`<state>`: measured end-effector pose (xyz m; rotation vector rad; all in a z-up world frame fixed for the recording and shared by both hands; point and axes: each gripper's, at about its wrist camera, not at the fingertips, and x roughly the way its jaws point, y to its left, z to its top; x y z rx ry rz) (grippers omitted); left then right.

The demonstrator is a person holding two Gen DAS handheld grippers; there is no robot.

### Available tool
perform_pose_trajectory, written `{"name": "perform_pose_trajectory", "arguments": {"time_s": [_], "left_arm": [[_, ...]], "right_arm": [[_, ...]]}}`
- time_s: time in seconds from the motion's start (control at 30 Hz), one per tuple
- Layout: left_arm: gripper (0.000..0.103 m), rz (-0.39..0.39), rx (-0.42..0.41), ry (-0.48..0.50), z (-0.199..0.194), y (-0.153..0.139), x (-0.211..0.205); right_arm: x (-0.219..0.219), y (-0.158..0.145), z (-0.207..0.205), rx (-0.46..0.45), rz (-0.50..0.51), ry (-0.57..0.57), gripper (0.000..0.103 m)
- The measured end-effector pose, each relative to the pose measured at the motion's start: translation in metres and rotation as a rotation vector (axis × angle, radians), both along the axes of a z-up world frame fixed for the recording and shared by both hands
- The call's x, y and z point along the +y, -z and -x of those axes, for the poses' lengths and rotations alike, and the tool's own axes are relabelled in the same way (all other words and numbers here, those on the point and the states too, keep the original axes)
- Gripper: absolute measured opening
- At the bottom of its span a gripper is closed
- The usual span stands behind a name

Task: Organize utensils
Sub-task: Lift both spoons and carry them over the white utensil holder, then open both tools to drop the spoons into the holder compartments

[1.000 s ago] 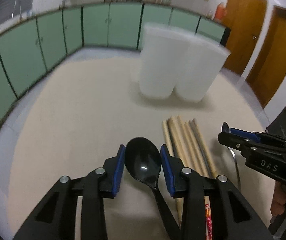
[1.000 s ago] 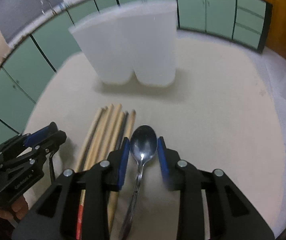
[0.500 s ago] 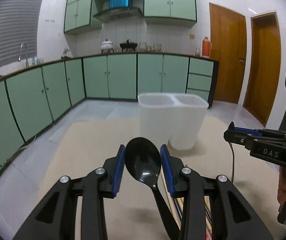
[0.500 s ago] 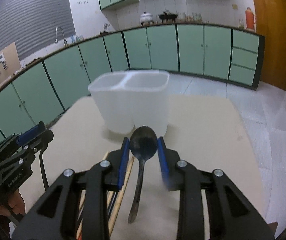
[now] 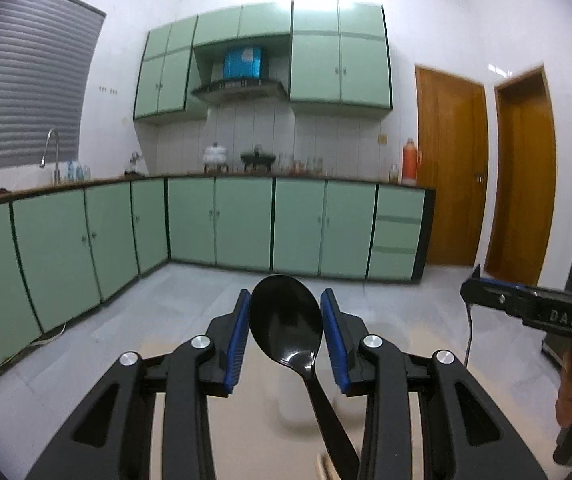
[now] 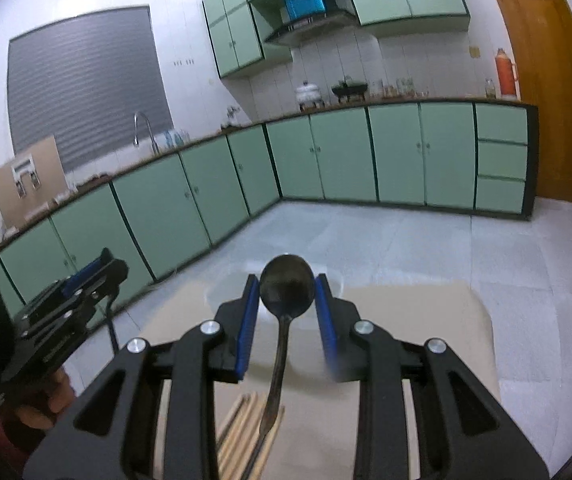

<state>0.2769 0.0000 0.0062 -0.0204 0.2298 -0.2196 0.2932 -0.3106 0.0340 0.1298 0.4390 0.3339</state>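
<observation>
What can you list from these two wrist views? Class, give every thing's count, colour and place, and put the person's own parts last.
black spoon: one, black, bowl clamped between the left gripper's pads.
metal spoon: one, dark metal, bowl clamped between the right gripper's pads.
chopsticks: a bundle, count unclear, pale wood, on the table below the right gripper.
table: one, beige.
base cabinets: a run, green, along the walls.
doors: two, brown wood, right of the cabinets.
flask: one, orange, on the counter.
left gripper: black, blue pads.
right gripper: black, blue pads.
</observation>
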Motion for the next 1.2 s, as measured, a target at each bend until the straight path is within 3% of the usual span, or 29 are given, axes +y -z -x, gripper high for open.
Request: {"name": "perform_pose_trajectory", "arguments": {"time_s": [0.17, 0.27, 0.47, 0.67, 0.87, 1.0, 1.1, 1.2], "left_arm": [[0.035, 0.007, -0.094, -0.005, -0.041, -0.028, -0.013], [0.035, 0.008, -0.11, -0.011, -0.068, -0.031, -0.02], [0.035, -0.041, -0.07, -0.029, -0.109, -0.005, -0.033], [0.035, -0.047, -0.02, -0.03, -0.133, 0.024, -0.034], [0.036, -0.065, 0.019, -0.016, -0.135, 0.047, -0.035], [0.046, -0.042, 0.032, -0.023, -0.129, 0.048, -0.026], [0.051, -0.035, 0.034, -0.03, -0.121, 0.044, -0.018], [0.056, -0.029, 0.042, -0.038, -0.106, 0.039, -0.011]], "right_arm": [[-0.002, -0.024, -0.032, -0.06, 0.008, 0.024, 0.027], [-0.001, -0.023, -0.056, -0.071, 0.033, 0.053, 0.027], [0.001, 0.003, -0.099, -0.035, 0.038, 0.086, 0.027], [0.012, 0.032, -0.116, 0.0, 0.081, 0.086, 0.027], [0.017, 0.051, -0.113, 0.04, 0.07, 0.063, 0.028], [0.019, 0.053, -0.105, 0.041, 0.08, 0.063, 0.029], [0.016, 0.048, -0.096, 0.036, 0.071, 0.071, 0.033], [0.012, 0.043, -0.08, 0.027, 0.057, 0.084, 0.044]]}}
